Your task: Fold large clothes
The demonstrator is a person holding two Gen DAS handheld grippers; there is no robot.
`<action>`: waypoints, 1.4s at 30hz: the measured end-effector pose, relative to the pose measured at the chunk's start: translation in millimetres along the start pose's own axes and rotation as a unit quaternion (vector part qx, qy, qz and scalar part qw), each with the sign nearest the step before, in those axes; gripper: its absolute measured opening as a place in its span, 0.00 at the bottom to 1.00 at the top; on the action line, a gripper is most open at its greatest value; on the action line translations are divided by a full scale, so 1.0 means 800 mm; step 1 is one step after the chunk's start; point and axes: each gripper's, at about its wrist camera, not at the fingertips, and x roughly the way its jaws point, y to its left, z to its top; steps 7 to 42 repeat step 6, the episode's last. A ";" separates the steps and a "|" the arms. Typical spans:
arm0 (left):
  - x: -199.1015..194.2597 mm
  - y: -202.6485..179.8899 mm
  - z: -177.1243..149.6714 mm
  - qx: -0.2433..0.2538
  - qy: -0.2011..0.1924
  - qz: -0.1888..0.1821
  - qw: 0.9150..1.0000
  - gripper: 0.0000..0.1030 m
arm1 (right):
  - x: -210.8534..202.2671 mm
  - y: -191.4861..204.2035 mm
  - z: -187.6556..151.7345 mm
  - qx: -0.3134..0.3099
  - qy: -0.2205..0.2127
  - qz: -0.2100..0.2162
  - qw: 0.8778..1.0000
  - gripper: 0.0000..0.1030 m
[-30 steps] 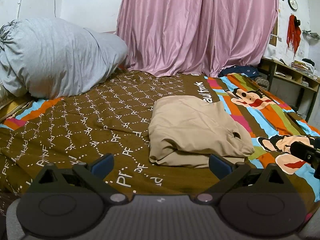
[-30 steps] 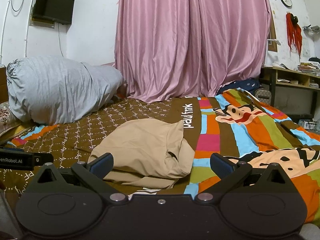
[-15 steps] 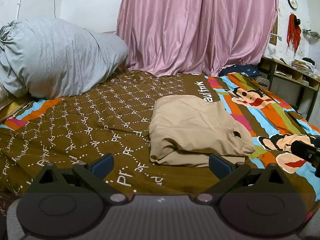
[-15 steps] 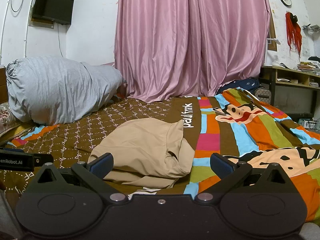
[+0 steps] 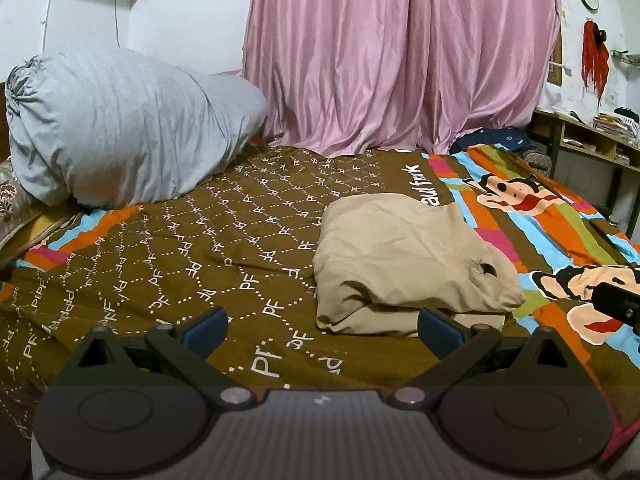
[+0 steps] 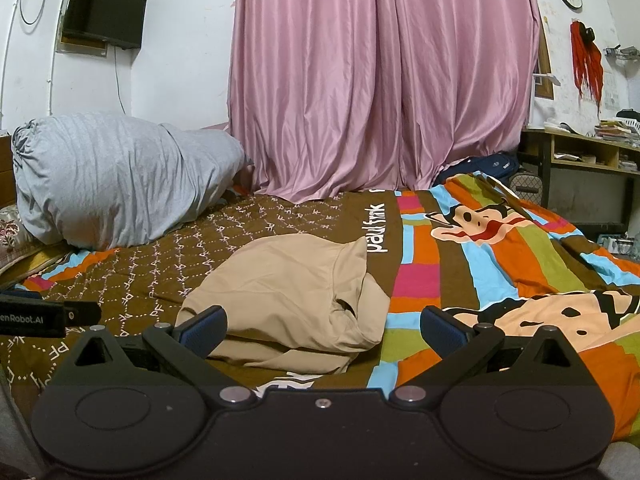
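Note:
A beige garment lies folded into a thick bundle on the patterned bedspread; it also shows in the right wrist view. My left gripper is open and empty, held just short of the bundle's near left edge. My right gripper is open and empty, hovering in front of the bundle's near edge. The right gripper's tip shows at the right edge of the left wrist view, and the left gripper's body at the left edge of the right wrist view.
A big grey bedding bundle sits at the bed's far left. Pink curtains hang behind the bed. A wooden shelf with clutter stands at the right wall. A TV is mounted on the left wall.
Both grippers have drawn back and risen slightly from the garment; the left view has tilted up. The garment has not moved.

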 end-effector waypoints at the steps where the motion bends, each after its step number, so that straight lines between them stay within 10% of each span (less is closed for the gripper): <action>1: 0.000 -0.002 0.000 0.000 0.000 0.000 1.000 1.00 | 0.000 0.001 -0.001 0.000 0.000 0.000 1.000 0.99; 42: 0.002 -0.001 0.001 0.005 0.001 0.000 1.000 1.00 | 0.000 0.001 -0.002 0.001 0.001 0.000 1.000 0.99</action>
